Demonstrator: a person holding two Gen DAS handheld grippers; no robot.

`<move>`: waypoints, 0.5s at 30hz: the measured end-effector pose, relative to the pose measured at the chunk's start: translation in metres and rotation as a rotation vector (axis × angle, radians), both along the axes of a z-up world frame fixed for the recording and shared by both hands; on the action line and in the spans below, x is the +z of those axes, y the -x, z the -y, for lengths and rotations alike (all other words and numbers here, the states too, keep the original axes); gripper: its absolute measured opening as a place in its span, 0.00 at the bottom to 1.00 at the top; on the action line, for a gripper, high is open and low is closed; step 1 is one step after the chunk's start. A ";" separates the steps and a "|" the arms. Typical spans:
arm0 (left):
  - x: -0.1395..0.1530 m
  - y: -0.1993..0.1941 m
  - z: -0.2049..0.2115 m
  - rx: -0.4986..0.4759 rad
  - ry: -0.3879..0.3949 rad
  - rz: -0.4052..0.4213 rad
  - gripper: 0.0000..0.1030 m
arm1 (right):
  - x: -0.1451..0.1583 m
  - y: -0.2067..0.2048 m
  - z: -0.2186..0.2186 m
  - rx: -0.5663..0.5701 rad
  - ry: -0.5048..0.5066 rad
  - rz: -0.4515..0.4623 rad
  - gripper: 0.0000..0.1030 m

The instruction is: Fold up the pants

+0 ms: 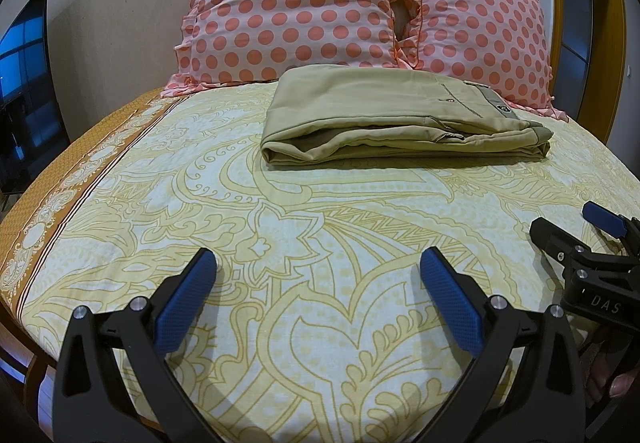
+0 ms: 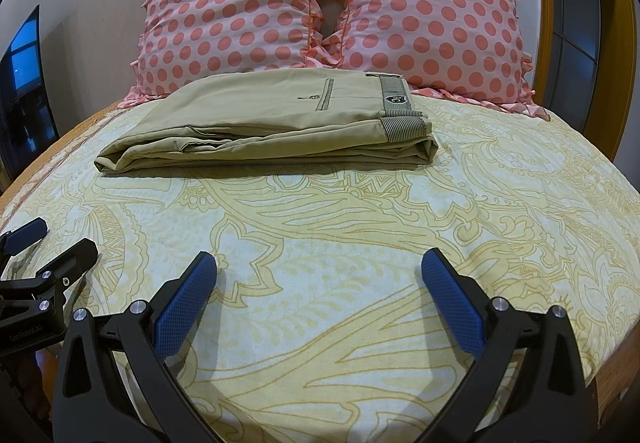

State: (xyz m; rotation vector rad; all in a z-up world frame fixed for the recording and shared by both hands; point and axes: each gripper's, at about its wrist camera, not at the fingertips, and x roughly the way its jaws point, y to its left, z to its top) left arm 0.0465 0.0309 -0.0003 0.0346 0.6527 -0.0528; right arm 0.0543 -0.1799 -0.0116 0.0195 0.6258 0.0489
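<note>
Folded pants (image 1: 400,119) on the bed (image 1: 280,243), just before two side-by-side pillows (image 1: 296,3).

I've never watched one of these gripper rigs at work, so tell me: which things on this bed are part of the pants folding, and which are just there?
Part of the job:
- khaki pants, lying folded on the bed
- left gripper, open, holding nothing
- right gripper, open, holding nothing

Just there:
- two polka-dot pillows, behind the pants
- patterned bedsheet
- dark screen by the wall
</note>
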 end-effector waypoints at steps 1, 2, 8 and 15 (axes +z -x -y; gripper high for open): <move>0.000 -0.001 0.001 0.000 0.000 0.000 0.98 | 0.000 0.000 0.000 0.000 0.000 0.000 0.99; 0.000 0.000 0.000 0.000 0.000 0.000 0.98 | 0.000 0.000 0.000 0.000 0.000 0.000 0.99; 0.000 0.000 0.000 0.000 0.000 0.000 0.98 | 0.000 0.000 0.000 0.000 0.000 0.001 0.99; 0.000 0.000 0.000 -0.001 0.000 0.000 0.98 | 0.000 0.000 0.001 0.000 0.000 0.000 0.99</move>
